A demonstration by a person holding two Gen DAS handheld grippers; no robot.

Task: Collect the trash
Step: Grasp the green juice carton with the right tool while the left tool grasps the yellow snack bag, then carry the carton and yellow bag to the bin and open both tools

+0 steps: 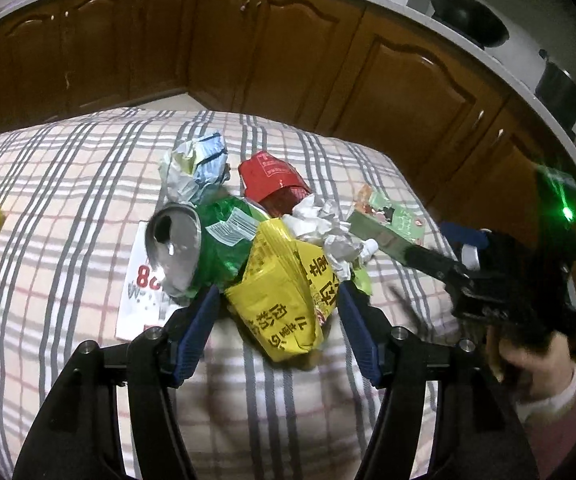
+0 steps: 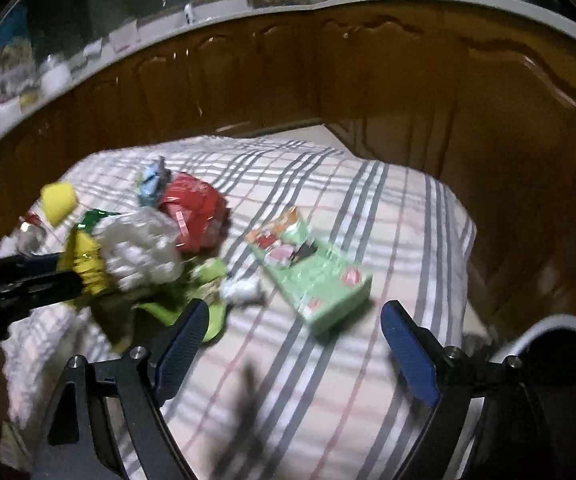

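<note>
- Trash sits heaped on my plaid-cloth worktop (image 1: 68, 168): dented green can (image 1: 192, 244), crinkled yellow bag (image 1: 284, 296), balled white paper (image 1: 327, 232), red wrapper (image 1: 272, 184).
- My left hand-held gripper (image 1: 278, 308) is spread around the yellow bag; whether its pads press it, I cannot tell.
- My right hand-held gripper (image 2: 293, 328) is spread wide and empty, near a flat green box (image 2: 315, 276).

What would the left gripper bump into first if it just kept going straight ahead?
Probably the yellow wrapper, which already lies between the open left gripper fingers; the green can sits just beside it.
</note>
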